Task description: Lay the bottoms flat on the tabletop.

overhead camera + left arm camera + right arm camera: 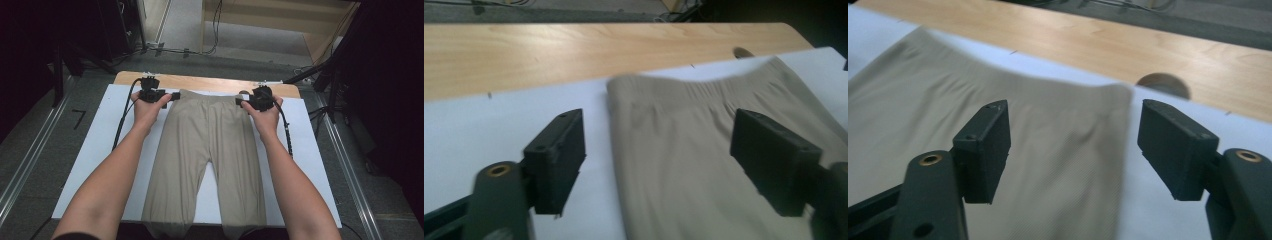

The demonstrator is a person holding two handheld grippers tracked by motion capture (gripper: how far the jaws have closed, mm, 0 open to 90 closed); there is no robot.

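**Beige trousers flat on the mat, both grippers at the waistband corners**

High view: beige trousers (207,155) lie flat on a white mat (100,150) over a wooden table (210,82), waistband at the far edge, legs running toward the person and hanging over the near edge. Left gripper (172,96) sits at the left waist corner, right gripper (239,102) at the right waist corner, one hand behind each. Jaw gap too small to read from up here.

Left gripper view: jaws stand spread, one over bare mat (484,130), the other over the cloth; the trousers' (684,165) side edge runs between them. Pads press on nothing. Slightly blurred. Elastic waistband (704,90) gathers visible near the wood (549,50).

Right gripper view: same story, jaws spread, the waist corner of the trousers (1058,150) lying between them, nothing pinched. A round hole (1164,84) in the table just beyond the corner.

Step, as a judgement: the garment looks laid out and smoothed, grippers parted at the corners, so either a release or the set-up for a grasp, likely ahead of a fold. Next move calls for both jaws to drop onto the waist corners, close on the fabric together, and lift evenly so the cloth doesn't skew.

Writing: no brand, label or readable text anywhere.
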